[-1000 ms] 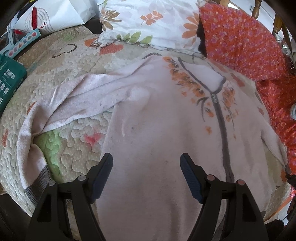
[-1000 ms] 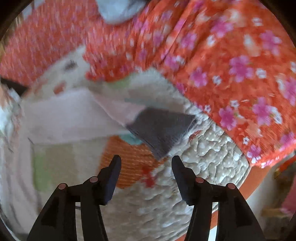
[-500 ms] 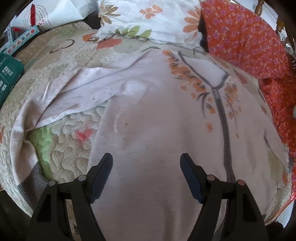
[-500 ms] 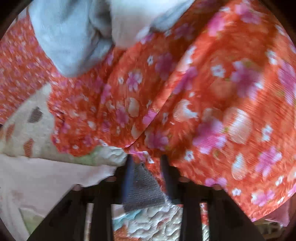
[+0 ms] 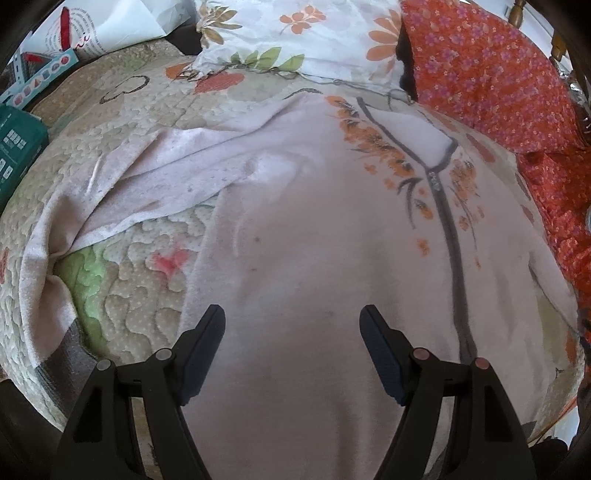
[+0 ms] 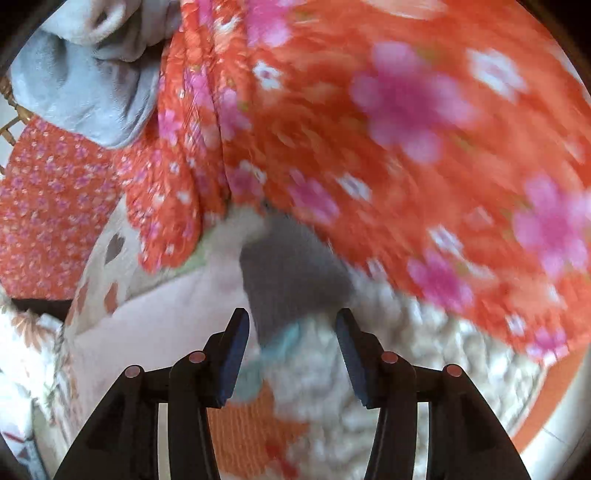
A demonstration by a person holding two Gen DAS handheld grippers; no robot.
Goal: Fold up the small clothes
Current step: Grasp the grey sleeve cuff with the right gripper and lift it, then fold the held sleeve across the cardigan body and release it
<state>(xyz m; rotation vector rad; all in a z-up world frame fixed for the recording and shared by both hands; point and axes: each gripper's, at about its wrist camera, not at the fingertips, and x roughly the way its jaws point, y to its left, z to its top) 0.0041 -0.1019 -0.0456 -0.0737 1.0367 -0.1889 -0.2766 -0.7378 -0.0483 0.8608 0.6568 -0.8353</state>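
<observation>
The left gripper (image 5: 291,325) hovers over the lower body of a pale pink zip-front garment (image 5: 314,258), its jaws spread wide and gripping nothing. The garment lies flat on a quilted bedspread (image 5: 122,295), one sleeve (image 5: 122,199) extended toward the bedspread's left edge. A floral pillow (image 5: 295,33) lies beyond the collar.

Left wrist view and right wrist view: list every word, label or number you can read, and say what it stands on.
No text can be read in full.
White bag: red and grey print, too small and cut off.
Green box: white icons or marks, too small.
Light blue box: coloured dots, no legible words.
Pink garment: a printed branch only, no words.
Right wrist view: blurred, no text.
</observation>
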